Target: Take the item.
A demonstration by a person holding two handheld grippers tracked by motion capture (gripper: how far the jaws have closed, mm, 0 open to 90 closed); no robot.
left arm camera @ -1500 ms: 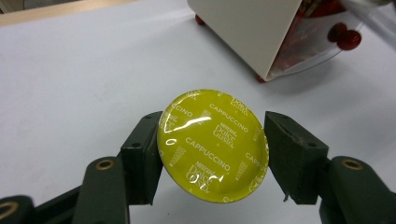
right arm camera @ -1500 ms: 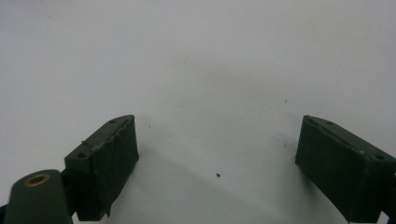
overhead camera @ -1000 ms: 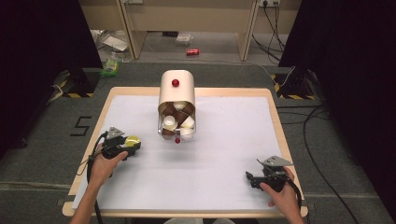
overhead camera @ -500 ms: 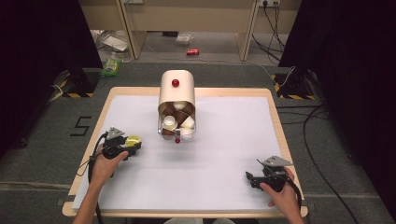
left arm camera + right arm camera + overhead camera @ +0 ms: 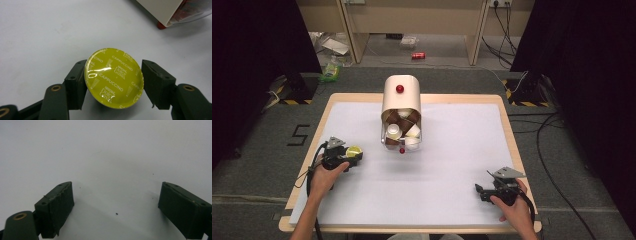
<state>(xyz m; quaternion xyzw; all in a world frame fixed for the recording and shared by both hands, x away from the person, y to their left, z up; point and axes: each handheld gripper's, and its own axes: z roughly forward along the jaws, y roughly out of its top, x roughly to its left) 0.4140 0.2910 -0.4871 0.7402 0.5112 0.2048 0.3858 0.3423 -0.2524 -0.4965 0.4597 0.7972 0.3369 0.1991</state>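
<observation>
High view: a person's two forearms are reaching in from the near edge of the table (image 5: 452, 200), one hand on each gripper. The left hand (image 5: 326, 176) is lying at the left side of the white tabletop, wrist low, pointing the left gripper (image 5: 353, 153) toward the right. The right hand (image 5: 512, 206) is resting near the front right corner, pointing the right gripper (image 5: 478, 190) toward the left, well apart from the other.

Left gripper view: the jaws of the left gripper (image 5: 113, 80) are standing on either side of a yellow capsule (image 5: 114, 78), its foil lid marked "CAPPUCCINO" and facing the camera. The left jaw is touching the capsule's rim; whether the right jaw is touching it cannot be told, so the grip is uncertain. In the high view the capsule (image 5: 353, 151) is sitting at the gripper's tip, left of the dispenser (image 5: 401, 102).

The dispenser, cream with a red knob, is lying at mid-table toward the far edge, its open end showing brown and white capsules.

Right gripper view: the right gripper (image 5: 116, 200) is spreading its jaws wide over bare white surface, grasping nothing.
</observation>
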